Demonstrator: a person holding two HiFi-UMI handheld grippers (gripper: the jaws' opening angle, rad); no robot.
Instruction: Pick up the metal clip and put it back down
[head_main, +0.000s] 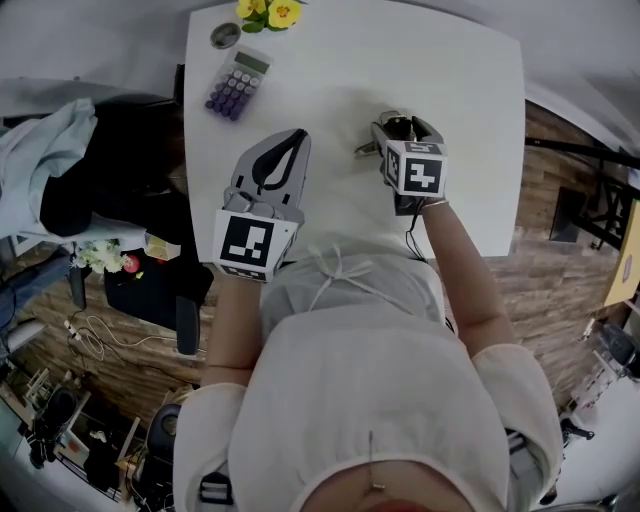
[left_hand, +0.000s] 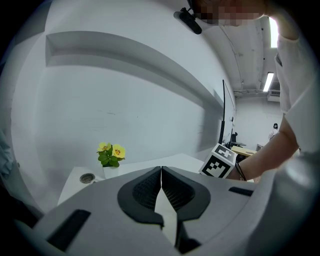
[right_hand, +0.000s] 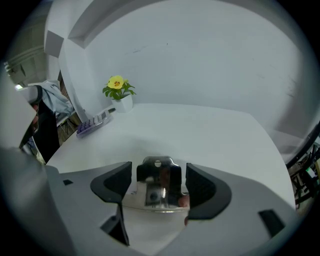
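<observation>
The shiny metal clip (right_hand: 157, 187) stands between the two dark pads of my right gripper (right_hand: 159, 168), its holed handle pointing away from the camera. A narrow gap shows on each side of it, so the pads do not press on it and the gripper is open. In the head view the right gripper (head_main: 396, 126) points down at the white table (head_main: 460, 80), and a bit of the clip (head_main: 366, 148) sticks out to its left, low on the tabletop. My left gripper (head_main: 297, 137) hovers to the left, shut and empty, its jaws (left_hand: 161, 171) meeting at the tip.
A purple-keyed calculator (head_main: 237, 84) lies at the table's far left. Behind it stand yellow flowers in a small white pot (head_main: 268, 12) and a small round dish (head_main: 225, 35). A dark chair with a pale cloth (head_main: 60, 160) is left of the table.
</observation>
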